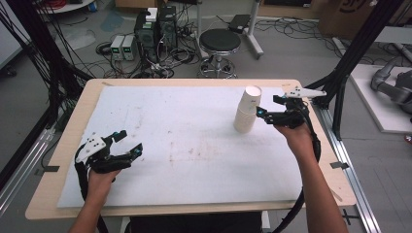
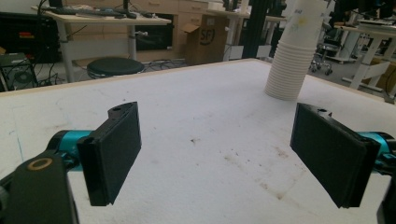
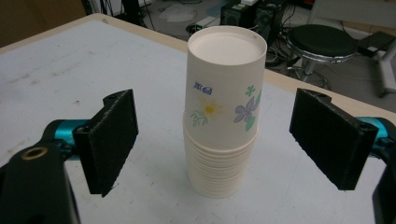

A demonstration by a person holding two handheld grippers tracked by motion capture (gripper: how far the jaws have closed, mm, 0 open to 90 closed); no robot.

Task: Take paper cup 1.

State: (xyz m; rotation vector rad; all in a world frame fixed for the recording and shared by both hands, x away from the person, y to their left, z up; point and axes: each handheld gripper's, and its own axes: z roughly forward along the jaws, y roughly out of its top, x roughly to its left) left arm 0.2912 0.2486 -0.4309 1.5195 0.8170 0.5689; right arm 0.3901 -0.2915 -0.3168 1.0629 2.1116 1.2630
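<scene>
Right gripper [image 1: 268,105] fingers spread wide, flanking upside-down cup stack [image 1: 247,109] at counter's [image 1: 194,145] 2 o'clock, left gripper [image 1: 128,141] released, hovering at 8 o'clock

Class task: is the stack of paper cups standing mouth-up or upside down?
Upside down: the cup stack shows a closed base on top, rims downward.

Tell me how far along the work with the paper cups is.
Nothing looks done yet: the cups stand upside down in one stack on the white mat. In hand: the right gripper is open, its fingers either side of the stack, apart from it. Left: closing and lifting. The left gripper waits open, far off.
</scene>
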